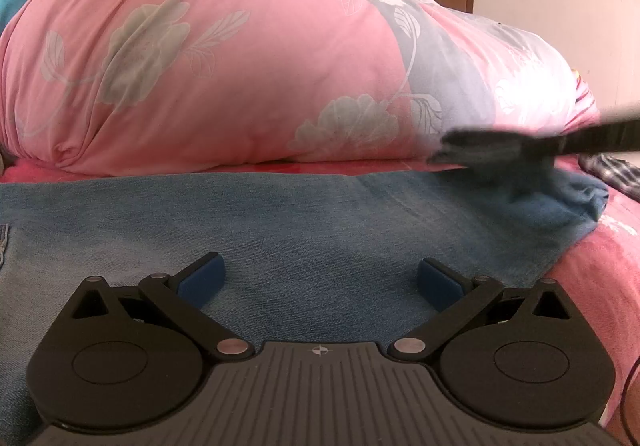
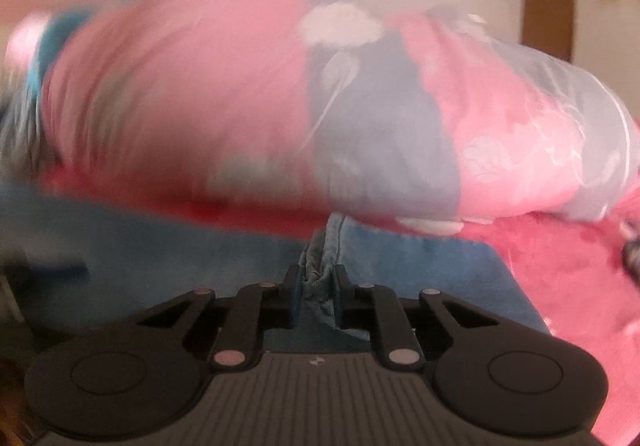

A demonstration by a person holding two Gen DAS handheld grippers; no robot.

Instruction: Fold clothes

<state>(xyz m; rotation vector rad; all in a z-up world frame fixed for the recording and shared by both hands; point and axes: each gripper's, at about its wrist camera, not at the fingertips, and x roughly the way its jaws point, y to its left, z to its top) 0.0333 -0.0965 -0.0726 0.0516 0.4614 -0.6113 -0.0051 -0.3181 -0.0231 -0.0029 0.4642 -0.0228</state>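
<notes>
From the left wrist, your left hand-held gripper (image 1: 320, 280) stands wide, nothing between its blue pads, hovering low over the jeans (image 1: 280, 218). The denim lies spread flat across the bed (image 1: 600, 286), in front of the big pink floral quilt (image 1: 240, 58). At the far right of this view your right hand-held gripper (image 1: 460, 150) shows as a dark blur at the jeans' bunched end.

From the right wrist, that right hand-held gripper (image 2: 316, 296) is closed narrow on a gathered ridge of the jeans (image 2: 400, 250) — the picture smears, so you are likely mid-swing. To fold cleanly, keep the pinch firm and carry the end low and level, so the cloth lays over itself without dragging. Your wide left one could pin the flat part — that would stop the whole garment sliding.
</notes>
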